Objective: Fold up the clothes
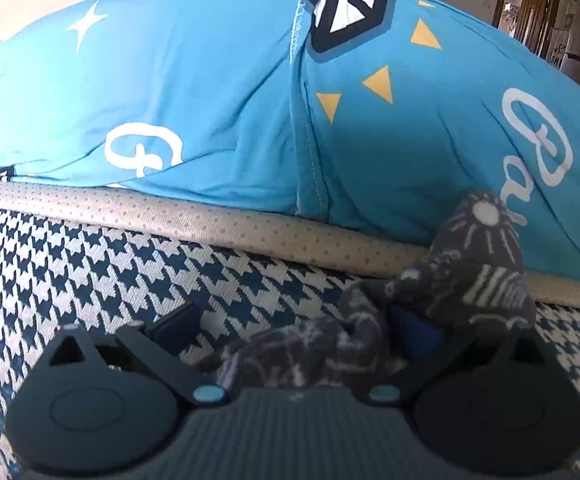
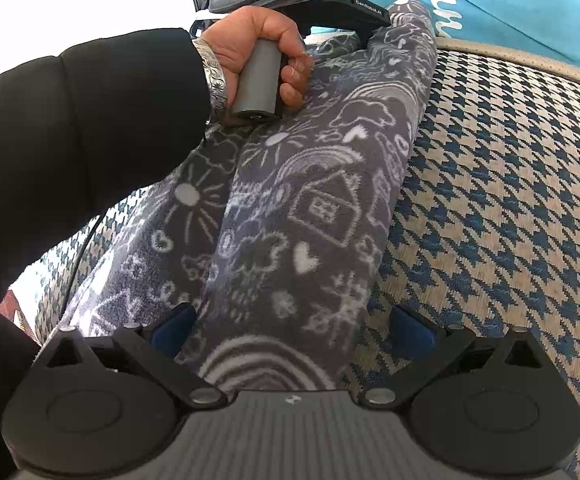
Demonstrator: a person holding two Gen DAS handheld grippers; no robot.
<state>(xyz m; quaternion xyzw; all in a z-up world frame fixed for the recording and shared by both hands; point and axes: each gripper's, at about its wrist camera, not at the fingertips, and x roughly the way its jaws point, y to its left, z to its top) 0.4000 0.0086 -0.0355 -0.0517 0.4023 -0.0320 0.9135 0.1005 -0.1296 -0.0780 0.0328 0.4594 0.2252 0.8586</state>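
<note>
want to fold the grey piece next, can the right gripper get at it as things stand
Probably yes. The right gripper is open right over the grey patterned fabric, fingers either side of it, nothing between. The hand holding the other gripper sits at the far end, clear of it.

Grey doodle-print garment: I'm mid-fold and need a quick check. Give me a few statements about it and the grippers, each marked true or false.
1. The grey garment lies on a houndstooth cloth. True.
2. The right gripper is shut on the grey garment. False: its fingers stand wide apart with the fabric between them.
3. The left gripper has grey fabric bunched between its fingers. True.
4. The blue shirt is plain, with no print. False: it has white lettering and yellow triangles.
5. A hand holds the left gripper's handle. True.
</note>
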